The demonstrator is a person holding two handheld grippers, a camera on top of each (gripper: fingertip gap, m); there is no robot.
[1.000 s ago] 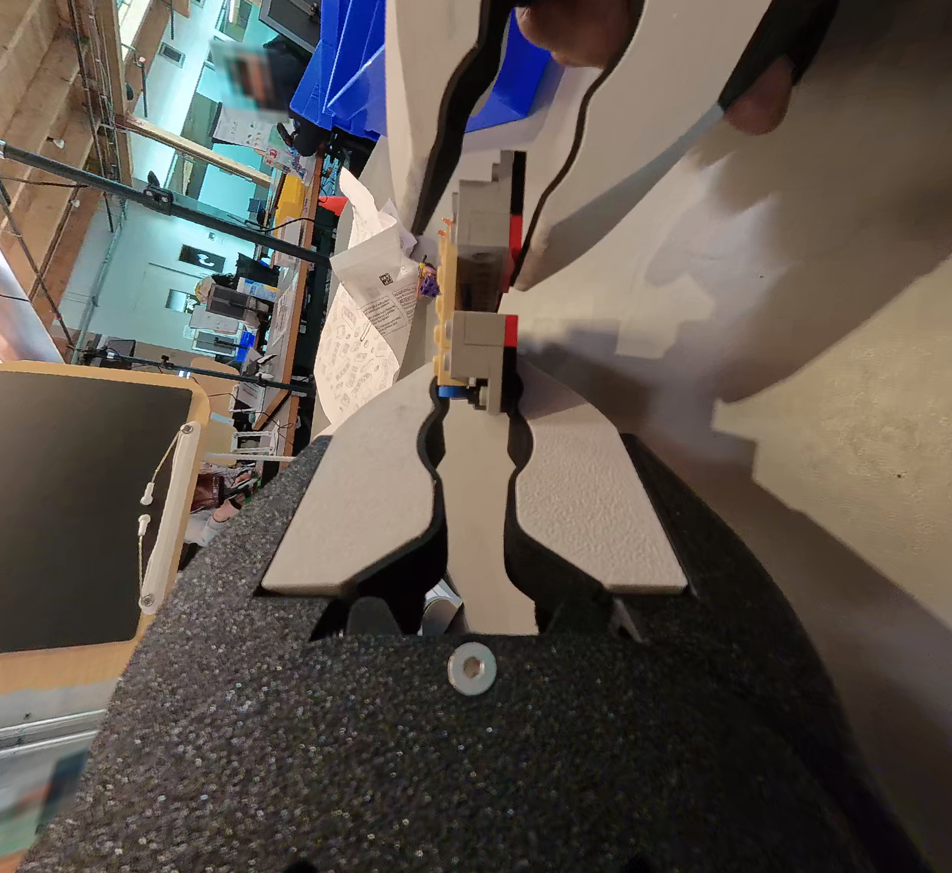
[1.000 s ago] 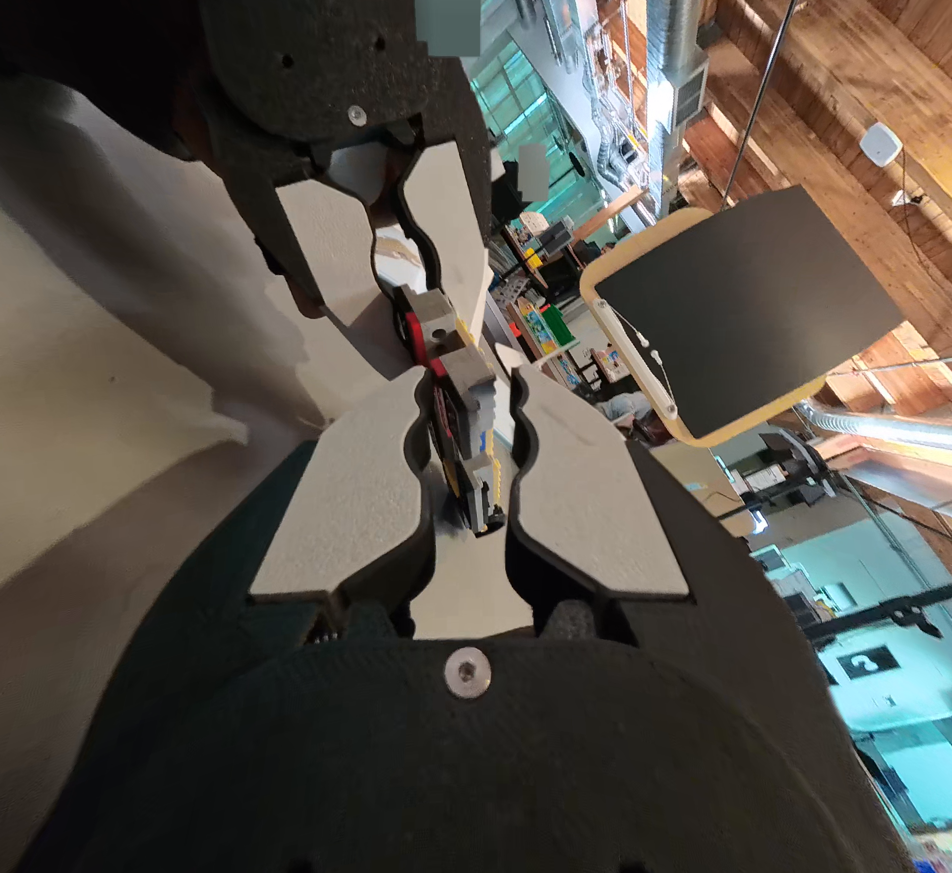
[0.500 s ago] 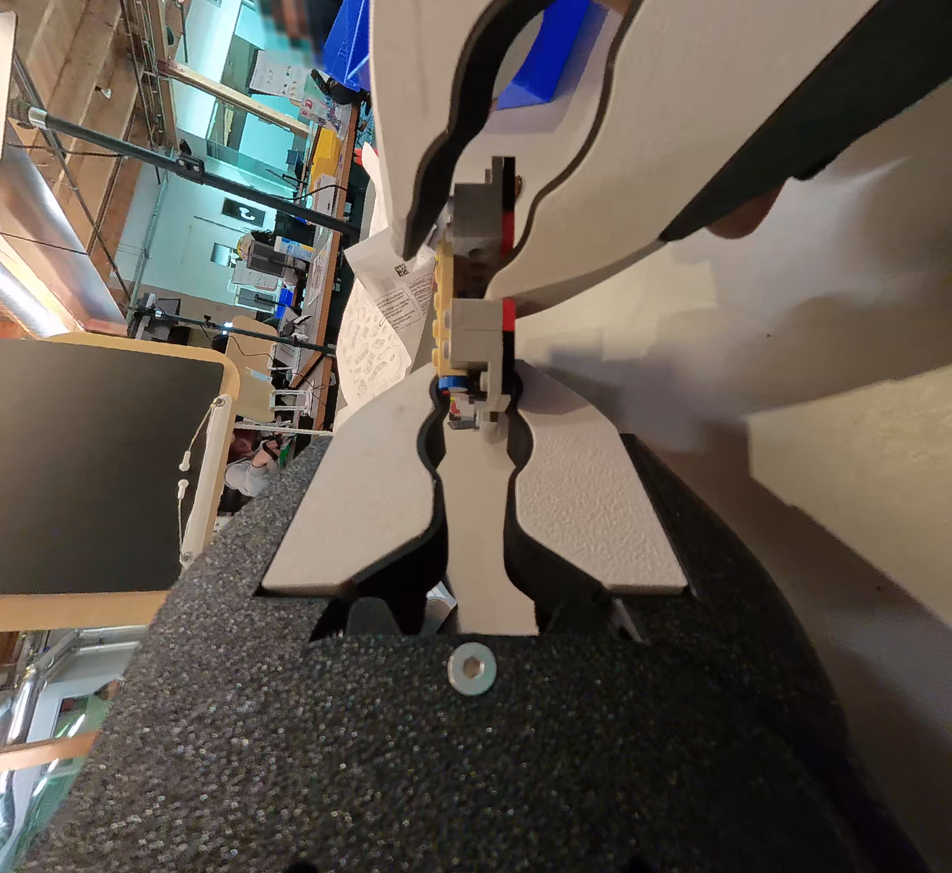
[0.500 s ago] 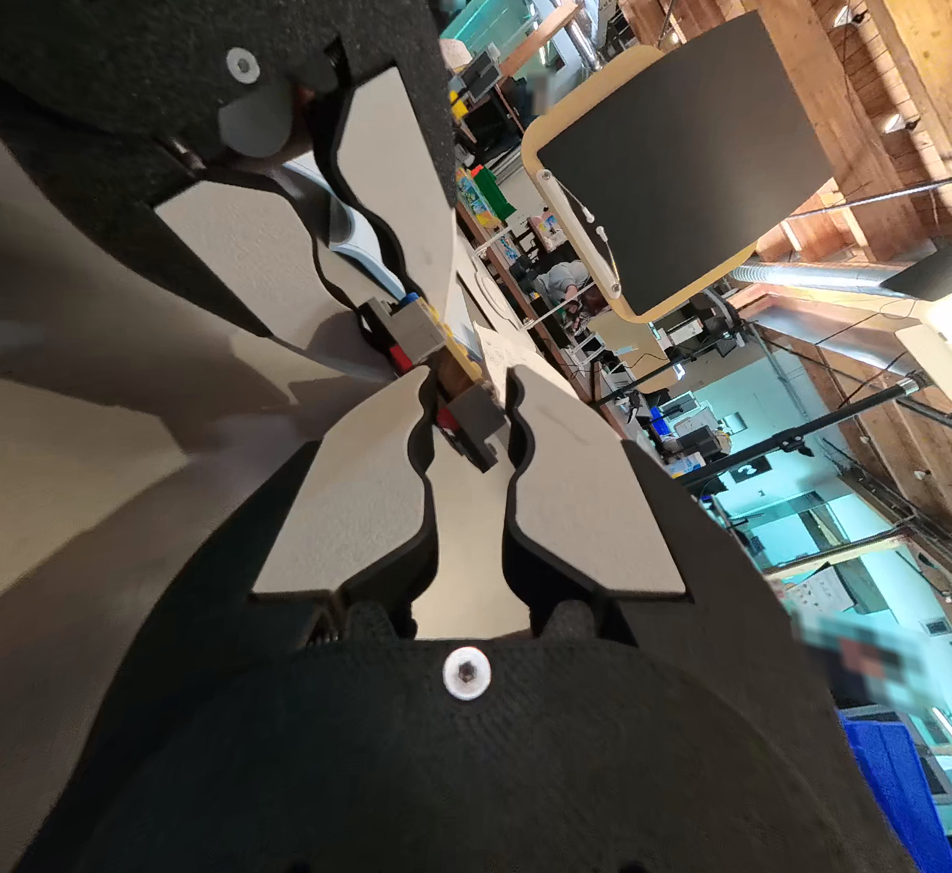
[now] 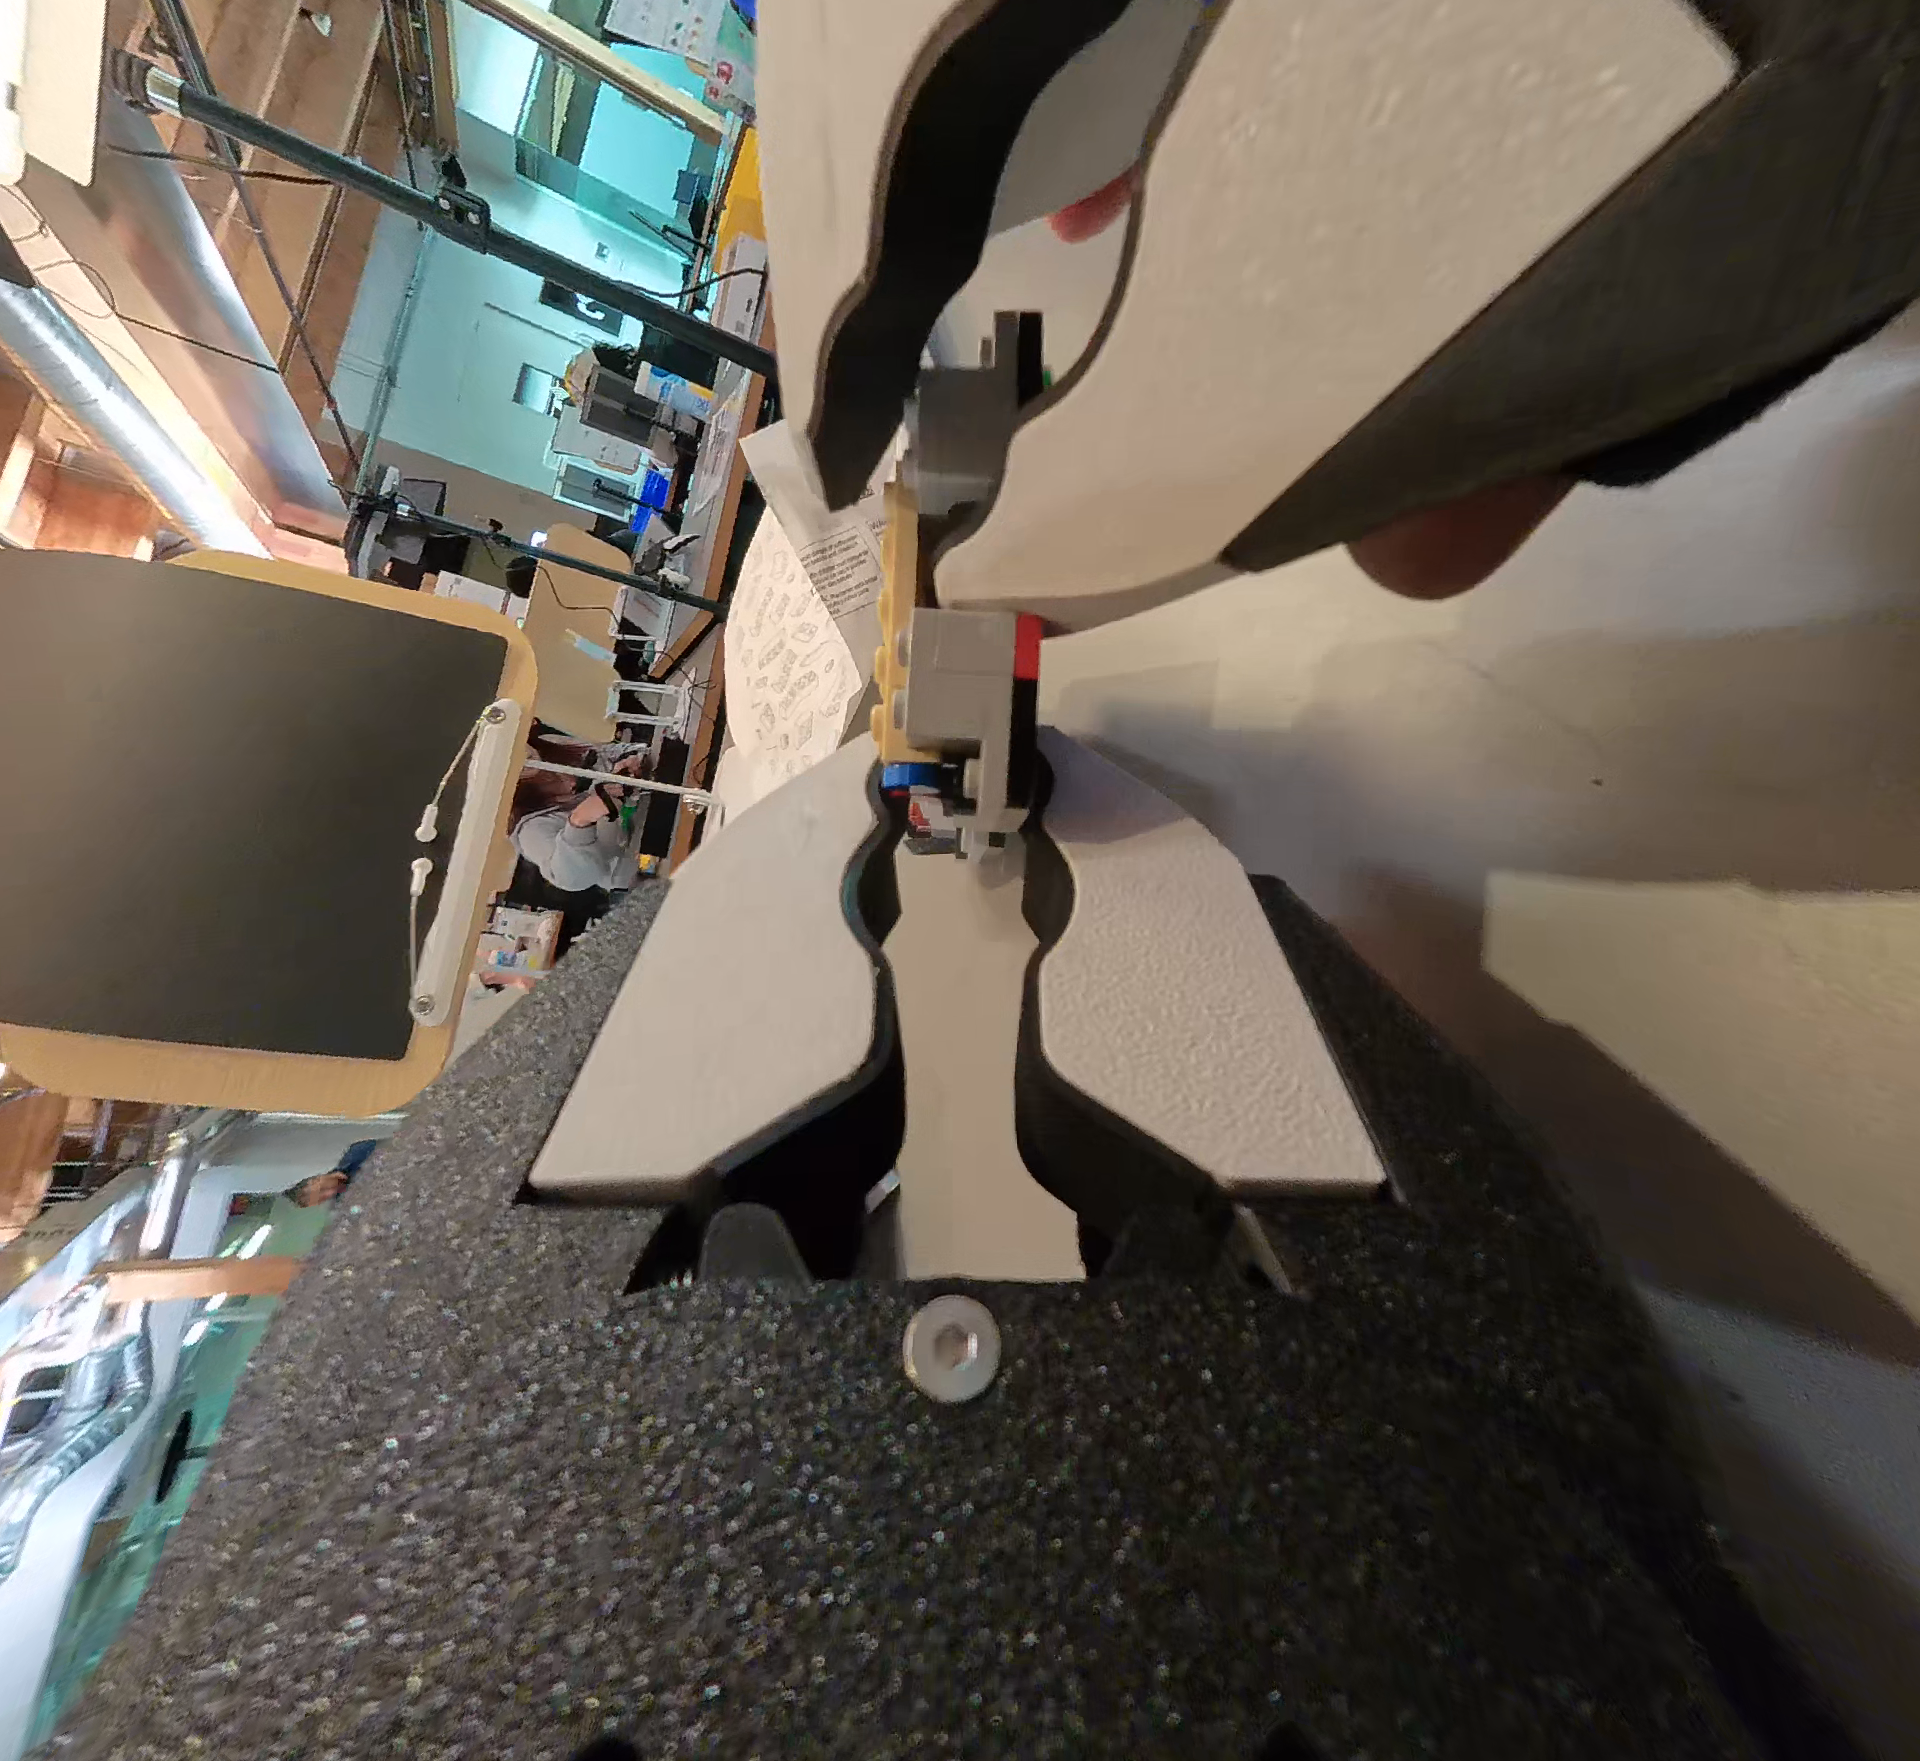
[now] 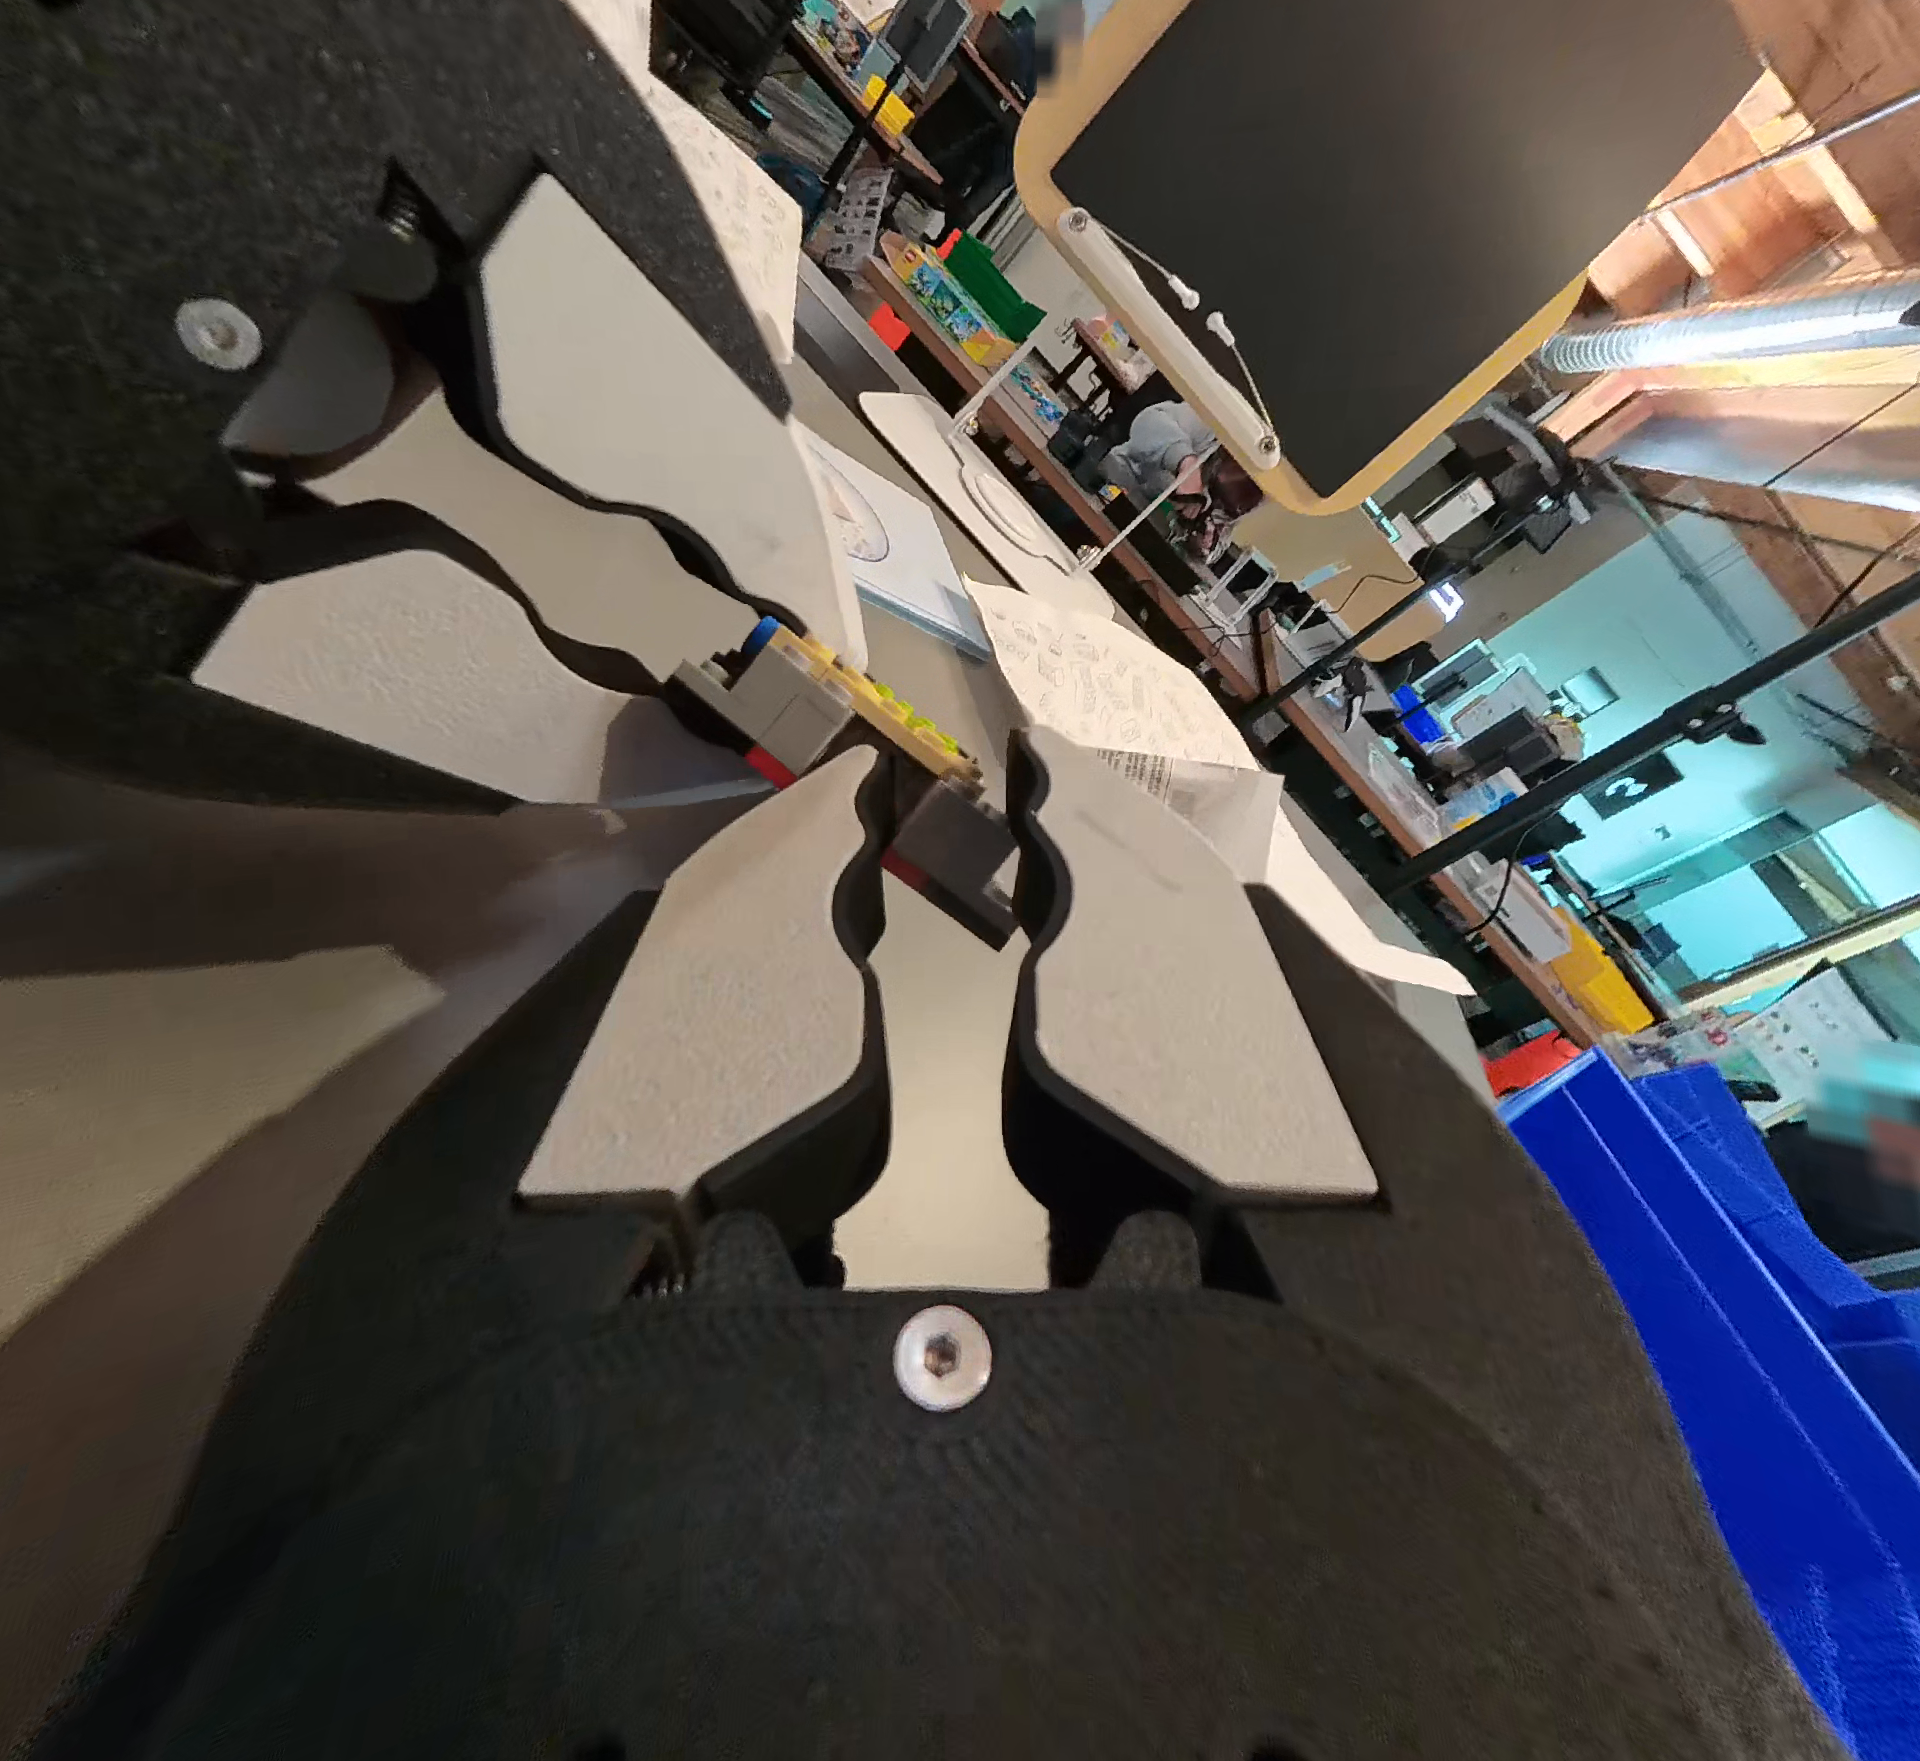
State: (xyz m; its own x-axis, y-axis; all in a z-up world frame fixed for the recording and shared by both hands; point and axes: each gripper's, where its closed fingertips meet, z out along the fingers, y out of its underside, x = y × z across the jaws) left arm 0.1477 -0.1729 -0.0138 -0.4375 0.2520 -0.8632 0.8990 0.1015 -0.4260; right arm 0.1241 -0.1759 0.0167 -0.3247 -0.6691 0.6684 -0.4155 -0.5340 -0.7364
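Above the pale table (image 5: 1558,672), left gripper (image 5: 951,807) and right gripper (image 6: 945,838) each clamp opposite ends of the brick assembly (image 5: 956,683); best to keep both grips firm and aligned, avoiding twist on its yellow plate (image 6: 894,724).

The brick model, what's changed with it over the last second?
The right gripper slid back along the brick model, from straddling most of it to closing its jaws on the dark grey end. The left gripper kept its hold on the other end; the model stayed off the table.
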